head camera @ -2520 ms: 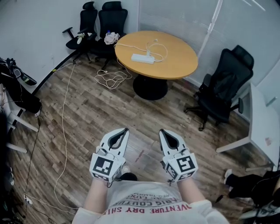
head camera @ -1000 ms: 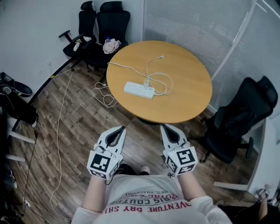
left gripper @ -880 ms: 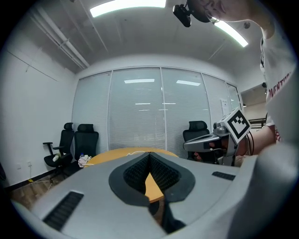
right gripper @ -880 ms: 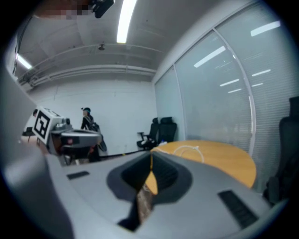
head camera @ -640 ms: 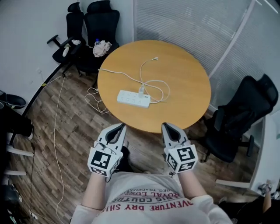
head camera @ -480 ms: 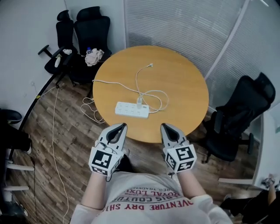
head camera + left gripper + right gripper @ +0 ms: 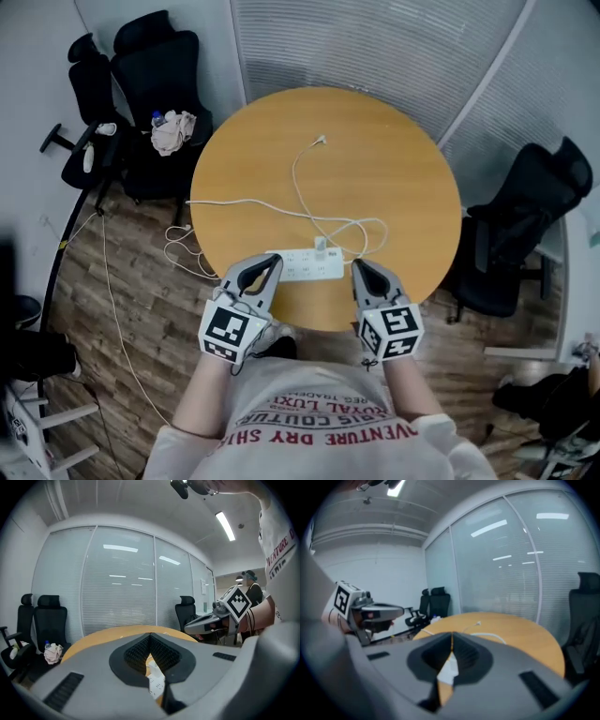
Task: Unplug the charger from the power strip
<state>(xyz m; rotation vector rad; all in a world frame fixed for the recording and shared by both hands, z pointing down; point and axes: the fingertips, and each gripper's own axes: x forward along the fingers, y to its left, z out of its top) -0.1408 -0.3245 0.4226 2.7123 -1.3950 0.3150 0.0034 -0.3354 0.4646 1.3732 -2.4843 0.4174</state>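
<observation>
My left gripper (image 7: 270, 262) had its jaws pressed together on nothing, and so did my right gripper (image 7: 359, 267). Between their tips, lower centre of the head view, lay the white power strip (image 7: 302, 270) by the round table's (image 7: 394, 159) lower edge. The charger (image 7: 321, 247) sat plugged in, its cable (image 7: 298, 178) trailing toward upper centre.

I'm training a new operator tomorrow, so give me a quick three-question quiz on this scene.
1. True or false: the charger has already been pulled out of the power strip.
2. The power strip lies on: A) the floor, B) the round table, C) a chair.
3. Fill in: the left hand-held gripper and the right hand-held gripper both have their jaws ____ and hold nothing.

Key: 1 false; 2 B; 3 shut.
</observation>
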